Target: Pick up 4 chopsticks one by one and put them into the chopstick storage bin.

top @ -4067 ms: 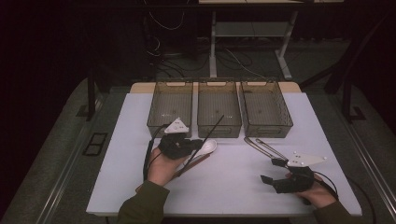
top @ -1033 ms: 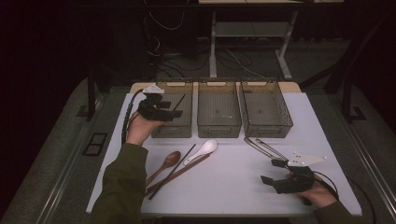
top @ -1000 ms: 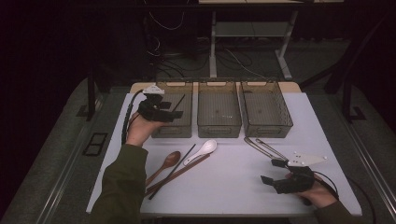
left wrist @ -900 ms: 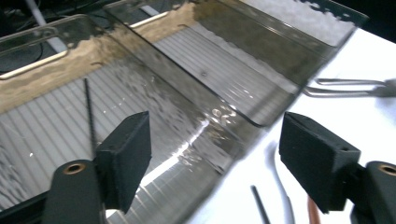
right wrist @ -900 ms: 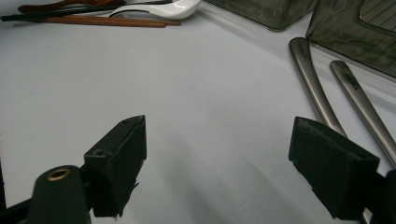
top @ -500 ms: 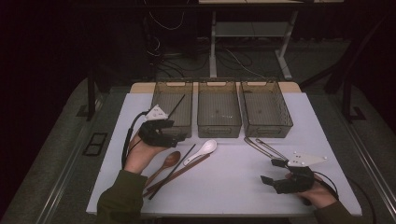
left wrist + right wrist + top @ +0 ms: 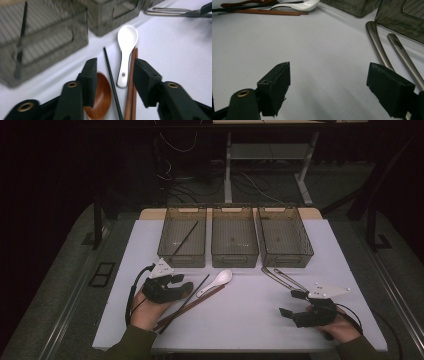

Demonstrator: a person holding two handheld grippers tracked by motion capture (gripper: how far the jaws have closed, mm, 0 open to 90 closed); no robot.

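Black chopstick (image 7: pixel 111 80), a thin, straight, matt stick, was seen lying on the white table (image 7: pixel 260 320) between the open jaws of the left gripper (image 7: pixel 114 75), which were parted moderately and held nothing. A brown wooden spoon (image 7: pixel 100 97) was seen at its nine o'clock side, and a white ceramic soup spoon (image 7: pixel 125 50) and a pair of reddish-brown wooden chopsticks (image 7: pixel 132 85) at its three o'clock side, all close together. A second black chopstick (image 7: pixel 185 239) was seen resting slantwise in the leftmost of three smoky transparent plastic bins (image 7: pixel 165 251), at twelve o'clock from the left gripper (image 7: pixel 175 282). The right gripper (image 7: pixel 292 304) was held wide open and empty above bare table, with two steel utensil handles (image 7: pixel 379 47) at its one o'clock.
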